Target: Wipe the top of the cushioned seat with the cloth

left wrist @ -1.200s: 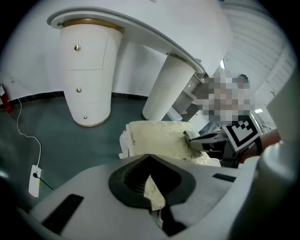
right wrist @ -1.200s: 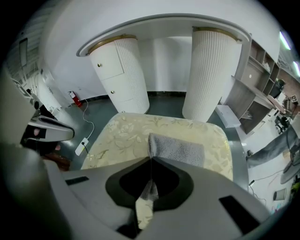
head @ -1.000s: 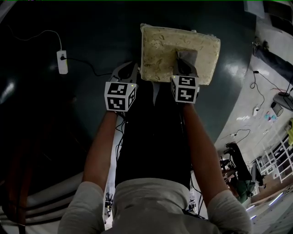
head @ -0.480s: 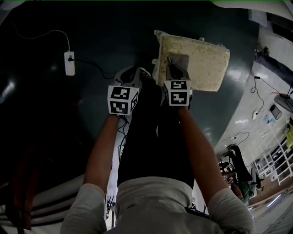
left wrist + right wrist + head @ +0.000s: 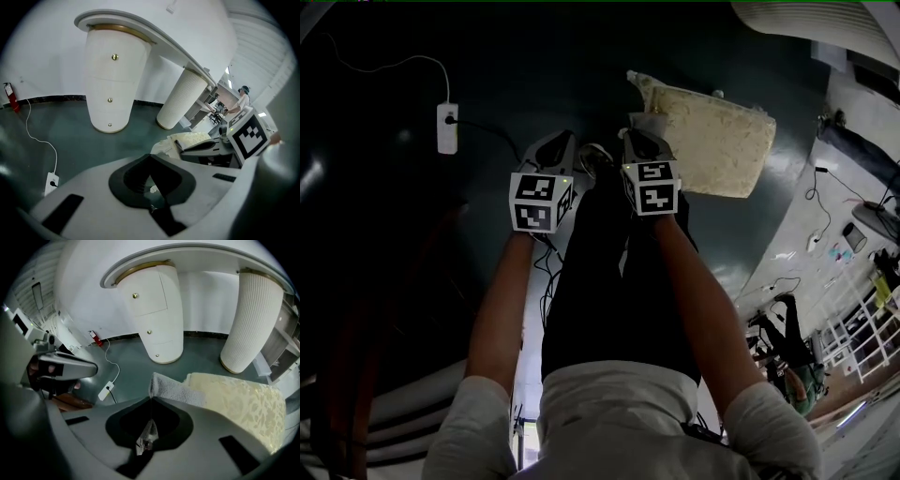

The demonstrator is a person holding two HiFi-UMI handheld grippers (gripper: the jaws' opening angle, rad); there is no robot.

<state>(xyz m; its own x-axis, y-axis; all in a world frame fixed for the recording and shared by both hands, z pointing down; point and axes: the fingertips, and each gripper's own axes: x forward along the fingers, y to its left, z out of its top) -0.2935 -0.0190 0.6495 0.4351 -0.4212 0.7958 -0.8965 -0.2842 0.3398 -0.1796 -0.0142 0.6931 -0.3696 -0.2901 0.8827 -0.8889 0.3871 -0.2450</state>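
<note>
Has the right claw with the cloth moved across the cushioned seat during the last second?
Yes. The right claw, shut on the cloth, slid left across the cushioned seat, from near its middle to its left edge.

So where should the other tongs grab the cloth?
Probably the raised left corner of the cloth, just past the right tongs that pinch it. Bring the left tongs in from the left: that corner stands up at the edge of the seat, so there is something to pinch.
</note>
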